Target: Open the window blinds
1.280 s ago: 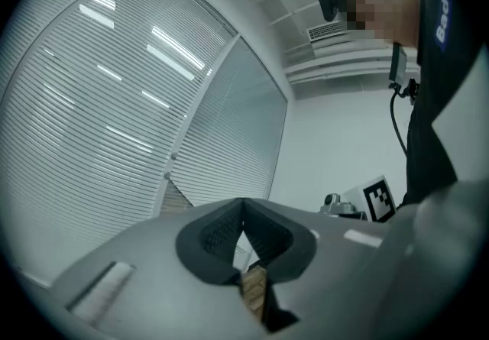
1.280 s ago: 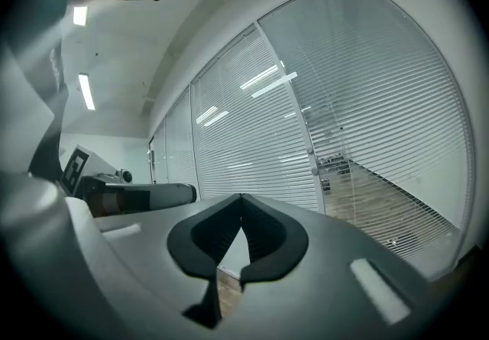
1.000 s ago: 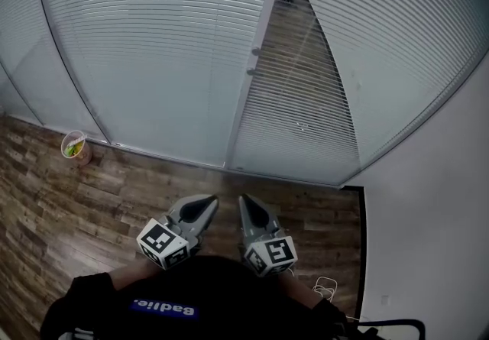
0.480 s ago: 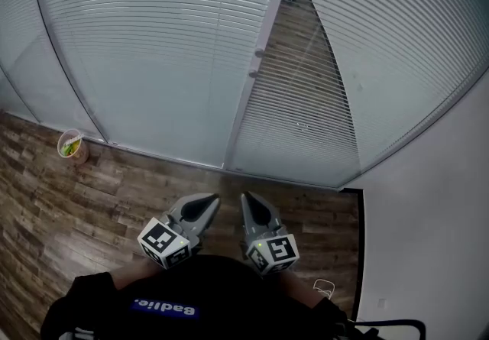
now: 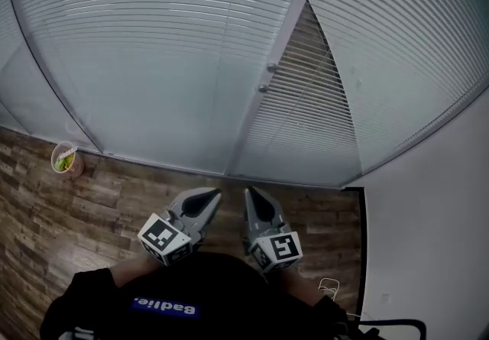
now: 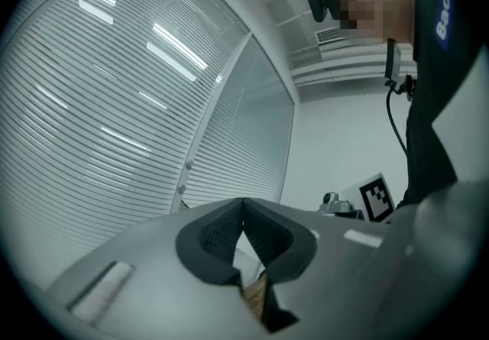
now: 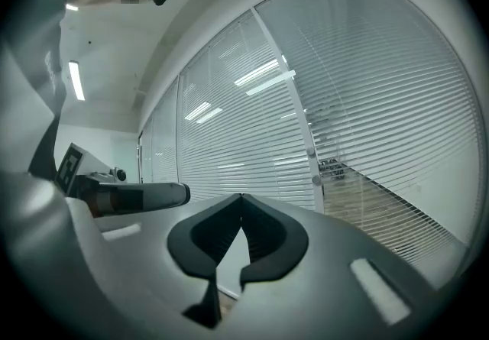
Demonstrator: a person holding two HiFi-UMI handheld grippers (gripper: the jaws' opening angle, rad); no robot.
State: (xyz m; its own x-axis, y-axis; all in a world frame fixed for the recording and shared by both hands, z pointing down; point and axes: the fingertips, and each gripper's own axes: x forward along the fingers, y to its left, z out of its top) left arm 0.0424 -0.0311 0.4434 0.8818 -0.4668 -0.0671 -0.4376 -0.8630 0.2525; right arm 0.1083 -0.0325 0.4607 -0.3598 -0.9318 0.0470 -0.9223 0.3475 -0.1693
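Note:
Closed white slatted blinds (image 5: 153, 48) hang behind a glass wall, with a further panel (image 5: 405, 40) at the right. Between them runs a white upright post (image 5: 286, 33) that carries two small round knobs (image 5: 267, 78). The knobs also show in the left gripper view (image 6: 186, 178) and in the right gripper view (image 7: 313, 166). My left gripper (image 5: 211, 195) and right gripper (image 5: 250, 193) are held side by side near my body, pointing level at the glass and well short of it. Both are shut with nothing between their jaws, as the left gripper (image 6: 244, 201) and right gripper (image 7: 241, 197) show in their own views.
A paper cup (image 5: 66, 160) with something green in it stands on the wood floor (image 5: 92, 208) at the foot of the glass, to the left. A white wall (image 5: 428, 247) closes the right side, and a thin cable (image 5: 330, 285) lies by it.
I have moved towards the glass wall and both grippers have come with me. The blinds and the post with the knobs look larger, and the cup has slid towards the left edge.

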